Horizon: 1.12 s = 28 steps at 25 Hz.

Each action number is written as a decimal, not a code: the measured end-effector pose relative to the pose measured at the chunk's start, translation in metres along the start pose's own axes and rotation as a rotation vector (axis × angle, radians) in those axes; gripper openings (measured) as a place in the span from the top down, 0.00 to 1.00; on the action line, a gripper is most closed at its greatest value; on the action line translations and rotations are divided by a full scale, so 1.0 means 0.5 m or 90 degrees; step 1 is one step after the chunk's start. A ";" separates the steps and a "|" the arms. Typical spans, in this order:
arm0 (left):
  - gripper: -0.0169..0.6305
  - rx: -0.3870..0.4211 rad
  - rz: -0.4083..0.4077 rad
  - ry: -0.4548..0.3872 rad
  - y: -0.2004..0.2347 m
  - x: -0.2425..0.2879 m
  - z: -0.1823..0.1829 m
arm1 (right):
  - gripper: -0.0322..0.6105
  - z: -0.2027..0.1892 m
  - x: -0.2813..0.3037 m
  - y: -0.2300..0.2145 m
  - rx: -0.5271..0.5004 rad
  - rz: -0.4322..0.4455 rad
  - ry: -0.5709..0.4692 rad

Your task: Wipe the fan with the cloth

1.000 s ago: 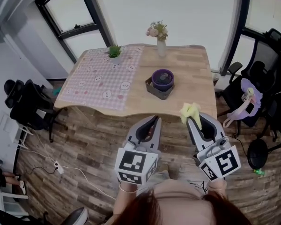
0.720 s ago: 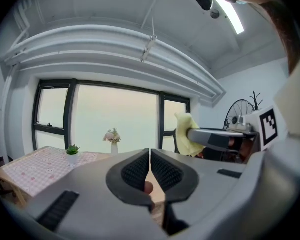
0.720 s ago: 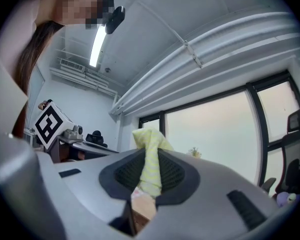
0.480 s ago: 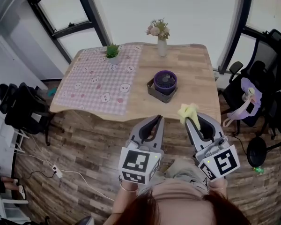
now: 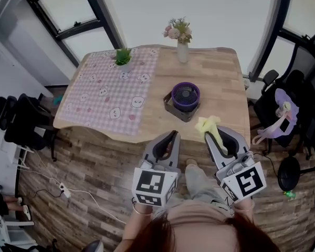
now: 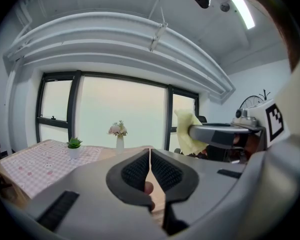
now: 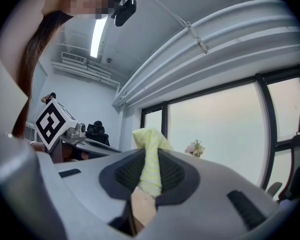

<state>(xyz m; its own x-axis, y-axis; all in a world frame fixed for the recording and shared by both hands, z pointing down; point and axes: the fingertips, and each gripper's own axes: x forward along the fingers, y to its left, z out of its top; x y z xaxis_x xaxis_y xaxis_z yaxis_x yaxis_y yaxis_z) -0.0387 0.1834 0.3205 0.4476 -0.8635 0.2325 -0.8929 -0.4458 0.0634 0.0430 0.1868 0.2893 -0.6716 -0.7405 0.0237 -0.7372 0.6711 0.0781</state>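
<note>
Well, you are clamping the yellow cloth [image 5: 207, 124] in the right gripper [image 5: 212, 134], just off the near edge of the table [image 5: 220, 67] — the left gripper [image 5: 170, 136] is riding closed and empty there too — while the fan [image 5: 185, 96] is sitting on that table, not yet wiped.

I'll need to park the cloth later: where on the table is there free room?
Bare wood lies right of the fan, out to the table edge, and between fan and flower vase. The checked tablecloth is free in front of the potted plant. Tightest: the strip between fan and near edge.
</note>
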 end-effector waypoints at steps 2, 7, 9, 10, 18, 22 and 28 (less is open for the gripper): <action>0.95 -0.012 0.016 -0.004 0.022 0.025 0.006 | 0.85 -0.004 0.026 -0.024 -0.005 0.005 0.002; 0.95 -0.026 0.036 0.003 0.069 0.107 0.012 | 0.85 -0.031 0.094 -0.097 0.013 0.012 0.019; 0.95 -0.027 0.043 0.009 0.083 0.141 0.009 | 0.85 -0.043 0.116 -0.126 0.015 0.014 0.027; 0.95 -0.029 0.046 0.013 0.090 0.158 0.006 | 0.85 -0.049 0.128 -0.139 0.017 0.016 0.030; 0.95 -0.047 0.081 0.037 0.154 0.268 -0.012 | 0.85 -0.079 0.222 -0.228 0.006 0.047 0.051; 0.95 -0.065 0.110 0.050 0.183 0.307 -0.031 | 0.85 -0.089 0.262 -0.259 0.005 0.078 0.054; 0.95 -0.103 0.157 0.086 0.226 0.334 -0.089 | 0.85 -0.123 0.317 -0.280 0.010 0.122 0.072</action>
<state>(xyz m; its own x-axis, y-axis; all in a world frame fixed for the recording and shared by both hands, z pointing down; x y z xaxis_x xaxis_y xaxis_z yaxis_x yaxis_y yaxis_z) -0.0671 -0.0009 0.4099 0.2153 -0.8973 0.3855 -0.9748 -0.1735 0.1404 0.0444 -0.0266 0.3433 -0.7875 -0.5981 0.1485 -0.5988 0.7996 0.0456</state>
